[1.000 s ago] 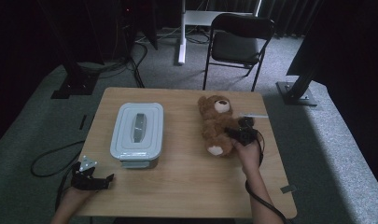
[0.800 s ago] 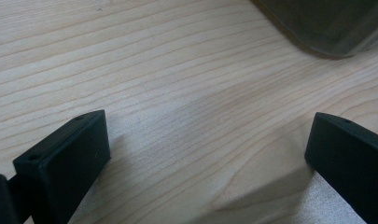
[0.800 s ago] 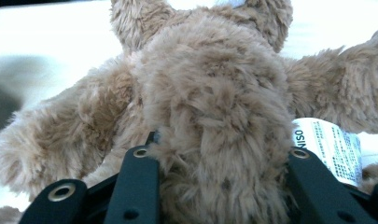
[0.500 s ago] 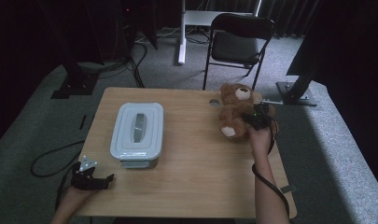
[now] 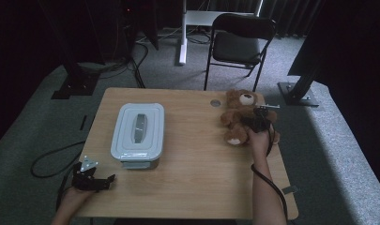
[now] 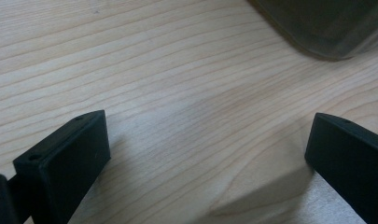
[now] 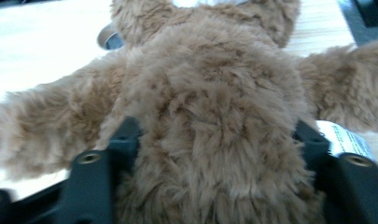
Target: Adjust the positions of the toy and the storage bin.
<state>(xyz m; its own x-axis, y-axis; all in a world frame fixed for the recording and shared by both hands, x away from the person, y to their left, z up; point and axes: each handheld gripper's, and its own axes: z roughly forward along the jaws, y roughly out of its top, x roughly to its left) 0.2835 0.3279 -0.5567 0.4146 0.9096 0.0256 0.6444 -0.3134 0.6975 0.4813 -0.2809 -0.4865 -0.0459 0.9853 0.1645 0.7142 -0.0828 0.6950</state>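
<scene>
Pale wood grain of the worktop [image 5: 192, 178] nearest, bare along the near edge. Left hand-held gripper [image 5: 95, 180] resting at the near left corner, jaws spread wide over bare wood and holding nothing; in the left gripper view a corner of the box just ahead of them. Grey lidded box [image 5: 138, 130] just beyond, left of centre, lid on, long axis running near to far. Right hand-held gripper [image 5: 259, 119] farther out at the right edge, pinching the bear [image 5: 238, 115] across its belly, fur bulging between the two jaws in the right gripper view. Bear at the far right of the worktop, head toward the far edge, feet toward the person, long axis roughly in line with the forearm. Box well apart from the bear, to its left and slightly nearer. Right hand already on the bear; left hand much the nearer to the box. Beyond the worktop, a dark chair [image 5: 239, 44] on grey carpet.
</scene>
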